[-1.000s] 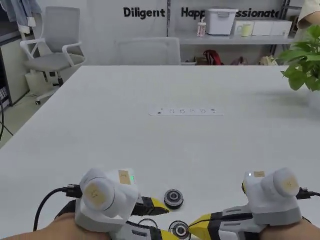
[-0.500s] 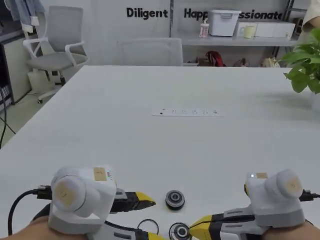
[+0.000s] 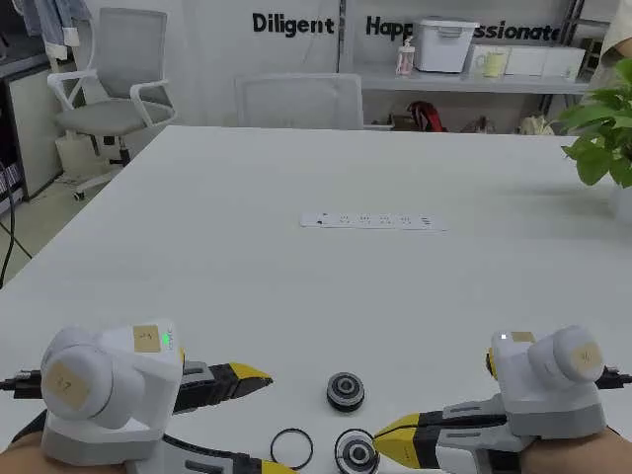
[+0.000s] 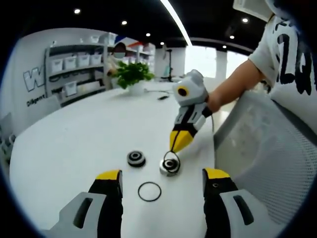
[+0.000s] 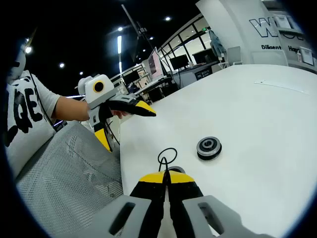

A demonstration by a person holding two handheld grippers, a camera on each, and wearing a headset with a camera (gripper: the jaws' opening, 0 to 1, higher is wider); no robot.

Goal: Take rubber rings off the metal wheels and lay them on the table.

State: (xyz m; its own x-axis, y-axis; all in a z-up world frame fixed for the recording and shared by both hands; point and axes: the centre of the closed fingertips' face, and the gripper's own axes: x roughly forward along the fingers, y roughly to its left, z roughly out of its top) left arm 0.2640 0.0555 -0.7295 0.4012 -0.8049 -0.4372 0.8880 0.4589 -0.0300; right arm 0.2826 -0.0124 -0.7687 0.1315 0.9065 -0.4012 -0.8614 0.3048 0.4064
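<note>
A bare metal wheel point(image 3: 355, 454) lies at the table's near edge. My right gripper point(image 3: 383, 433) is shut on its rim, and its tips point(image 5: 166, 177) hide most of the wheel point(image 5: 171, 170). A loose black rubber ring point(image 3: 291, 447) lies flat just left of it, also seen as the ring point(image 4: 149, 191) and the ring point(image 5: 167, 155). A second wheel point(image 3: 345, 391) with its black rubber ring on stands a little farther out, seen too as the wheel point(image 4: 136, 158) and the wheel point(image 5: 208, 147). My left gripper point(image 3: 259, 420) is open and holds nothing, left of the ring.
A white power strip point(image 3: 371, 221) lies mid-table. A potted plant point(image 3: 602, 138) stands at the right edge. Office chairs point(image 3: 109, 94) and shelves stand beyond the far edge. The person's mesh chair point(image 4: 262, 148) is close behind the near edge.
My left gripper has drawn back to the left, away from the wheels and the loose ring. The right gripper has stayed on the bare wheel. The head camera has tilted slightly.
</note>
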